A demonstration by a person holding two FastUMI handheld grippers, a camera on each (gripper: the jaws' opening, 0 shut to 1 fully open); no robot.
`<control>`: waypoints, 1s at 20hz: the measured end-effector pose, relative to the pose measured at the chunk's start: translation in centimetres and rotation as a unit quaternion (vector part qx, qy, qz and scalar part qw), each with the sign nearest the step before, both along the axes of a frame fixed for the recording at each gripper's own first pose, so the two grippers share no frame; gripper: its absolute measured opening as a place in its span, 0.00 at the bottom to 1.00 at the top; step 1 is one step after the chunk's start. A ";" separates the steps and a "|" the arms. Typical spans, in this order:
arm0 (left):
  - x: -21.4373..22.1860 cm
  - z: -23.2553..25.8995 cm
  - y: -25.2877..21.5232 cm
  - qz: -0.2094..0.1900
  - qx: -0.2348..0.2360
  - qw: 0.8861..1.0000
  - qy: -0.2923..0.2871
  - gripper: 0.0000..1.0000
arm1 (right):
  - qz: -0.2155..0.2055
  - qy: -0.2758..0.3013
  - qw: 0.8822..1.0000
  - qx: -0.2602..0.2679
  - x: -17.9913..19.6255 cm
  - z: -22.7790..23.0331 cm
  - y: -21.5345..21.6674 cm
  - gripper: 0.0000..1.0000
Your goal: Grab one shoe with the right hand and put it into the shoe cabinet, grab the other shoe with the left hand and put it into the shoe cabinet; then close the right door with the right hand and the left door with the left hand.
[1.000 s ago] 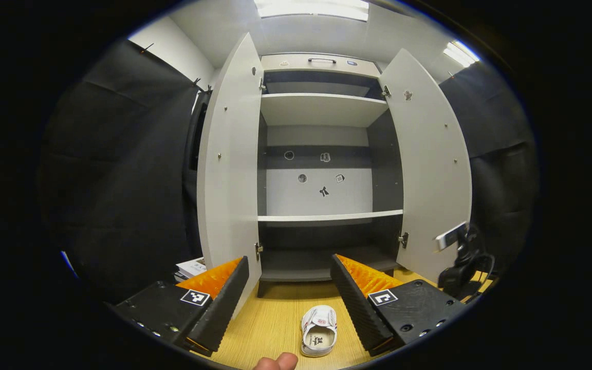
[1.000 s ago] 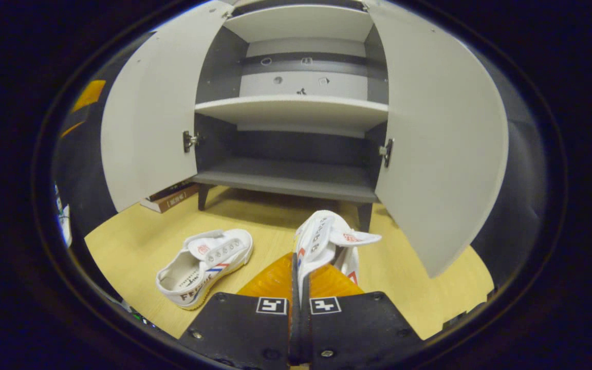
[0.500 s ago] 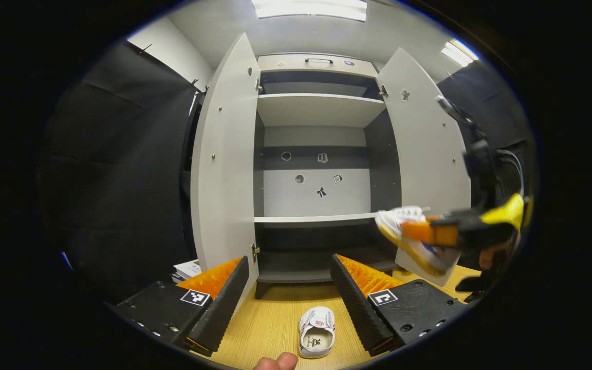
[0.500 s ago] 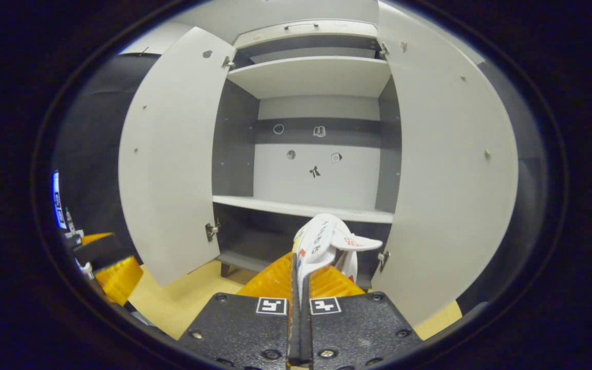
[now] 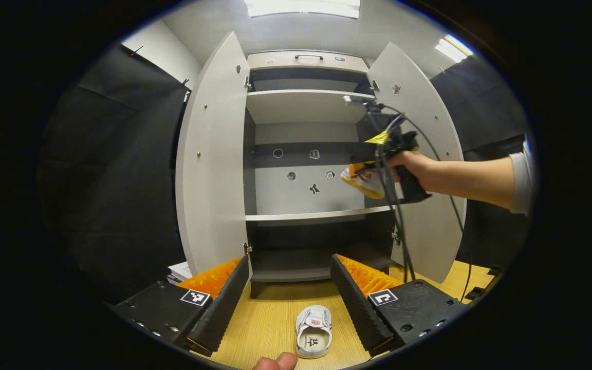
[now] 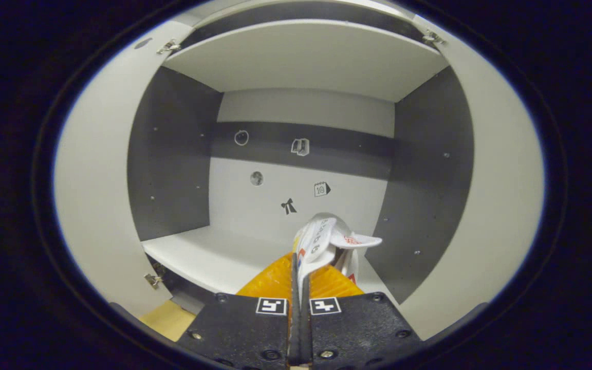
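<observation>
Shoes are the business: one white canvas sneaker (image 5: 314, 337) lies on the yellow wooden floor (image 5: 270, 329) near its front edge, heel end toward the camera, just ahead of the tall grey shoe cabinet (image 5: 306, 154). It sits between the spread fingers of the left gripper (image 5: 291, 288), whose claw gapes wide and holds nothing. Both cabinet doors stand open. Farther right, a person's hand (image 5: 417, 167) carries the right gripper (image 6: 298, 288), clamped tight on the thin upper of the other white sneaker (image 6: 327, 241), which hangs above the middle shelf (image 6: 208, 257) toward its right side. These shoes look light and soft: the canvas folds under the pinch, so I would take the collar or side wall, not the floppy tongue.
</observation>
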State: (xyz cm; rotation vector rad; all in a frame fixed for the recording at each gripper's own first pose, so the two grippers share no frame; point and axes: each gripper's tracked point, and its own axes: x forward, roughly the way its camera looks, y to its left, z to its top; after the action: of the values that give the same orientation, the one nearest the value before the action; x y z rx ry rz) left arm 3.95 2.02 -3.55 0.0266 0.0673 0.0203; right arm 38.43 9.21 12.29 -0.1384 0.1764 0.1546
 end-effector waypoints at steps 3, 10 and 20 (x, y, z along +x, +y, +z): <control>0.2 -0.4 0.3 0.002 0.009 1.000 0.005 0.97 | -0.017 0.044 0.999 -0.008 4.4 -1.8 0.0 0.01; 0.7 -0.6 1.1 0.016 0.010 1.000 0.005 0.96 | -0.032 0.109 0.993 -0.036 8.6 -4.9 0.6 0.04; 0.8 -0.4 1.5 0.018 0.011 1.000 0.001 0.96 | -0.029 0.133 0.989 -0.056 9.0 -5.6 1.9 0.17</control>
State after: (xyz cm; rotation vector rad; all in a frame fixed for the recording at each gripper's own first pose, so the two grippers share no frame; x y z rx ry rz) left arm 4.77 3.53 -3.99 0.0471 0.0703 0.0575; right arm 47.39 11.13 6.64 -0.2238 0.4557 0.1049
